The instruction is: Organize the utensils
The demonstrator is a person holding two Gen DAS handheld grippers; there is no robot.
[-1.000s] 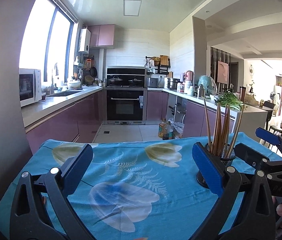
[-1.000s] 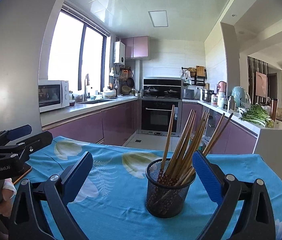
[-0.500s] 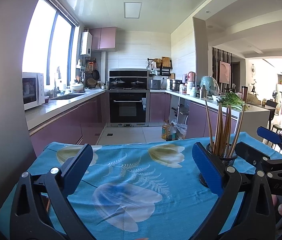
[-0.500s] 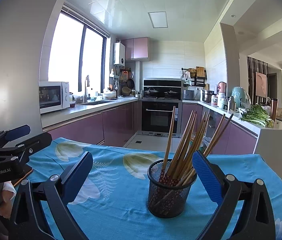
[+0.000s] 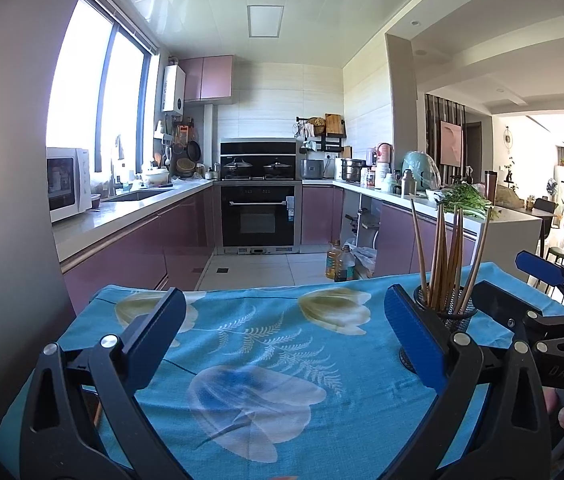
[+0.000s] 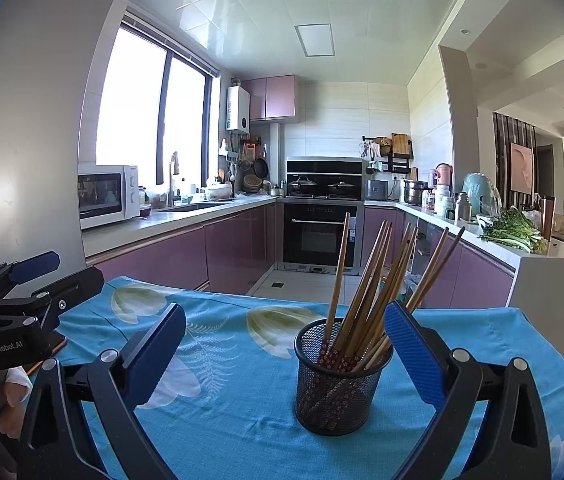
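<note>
Here, in the right wrist view, the left gripper (image 6: 36, 276) sits at the left edge, its fingers spread and empty. The right gripper (image 6: 286, 344) fills the lower frame, jaws wide apart, holding nothing. Right of centre, the mesh holder (image 6: 338, 384) stands upright on the blue tablecloth (image 6: 222, 400), containing the chopsticks (image 6: 374, 292).

"GenRobot.AI" on the left tool (image 6: 22, 280); "DAS" on the right tool (image 5: 538, 300).
</note>
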